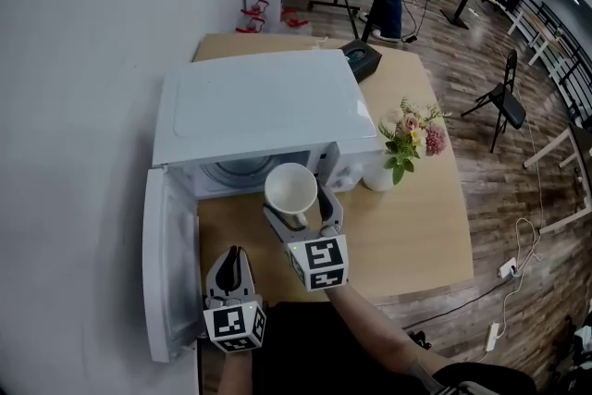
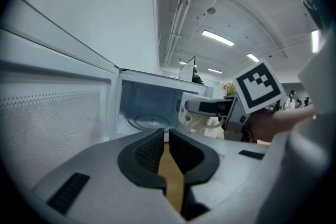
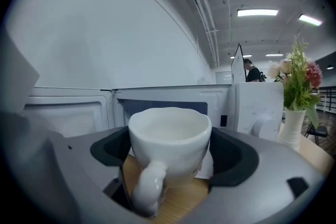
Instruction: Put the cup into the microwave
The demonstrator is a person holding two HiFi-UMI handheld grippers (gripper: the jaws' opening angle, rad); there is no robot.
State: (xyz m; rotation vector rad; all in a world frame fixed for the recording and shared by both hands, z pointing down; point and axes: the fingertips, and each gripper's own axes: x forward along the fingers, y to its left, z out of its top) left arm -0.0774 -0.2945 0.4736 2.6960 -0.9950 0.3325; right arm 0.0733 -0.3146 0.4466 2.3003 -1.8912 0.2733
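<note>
A white cup [image 1: 290,191] [image 3: 169,141] sits upright between the jaws of my right gripper [image 1: 298,219] [image 3: 170,160], which is shut on it, handle toward the camera. It hangs just in front of the white microwave's [image 1: 254,111] open cavity [image 1: 231,175] [image 3: 157,105], over the wooden table [image 1: 407,227]. The glass turntable [image 2: 149,122] shows inside. The microwave door [image 1: 166,264] [image 2: 50,113] is swung open to the left. My left gripper [image 1: 233,271] [image 2: 164,150] is shut with nothing in it, low beside the door, nearer me than the cup [image 2: 195,113].
A white vase of pink flowers [image 1: 407,148] [image 3: 294,97] stands right of the microwave. A dark box [image 1: 361,60] lies behind it. Chairs, tables and a person stand on the wooden floor beyond. A white wall runs along the left.
</note>
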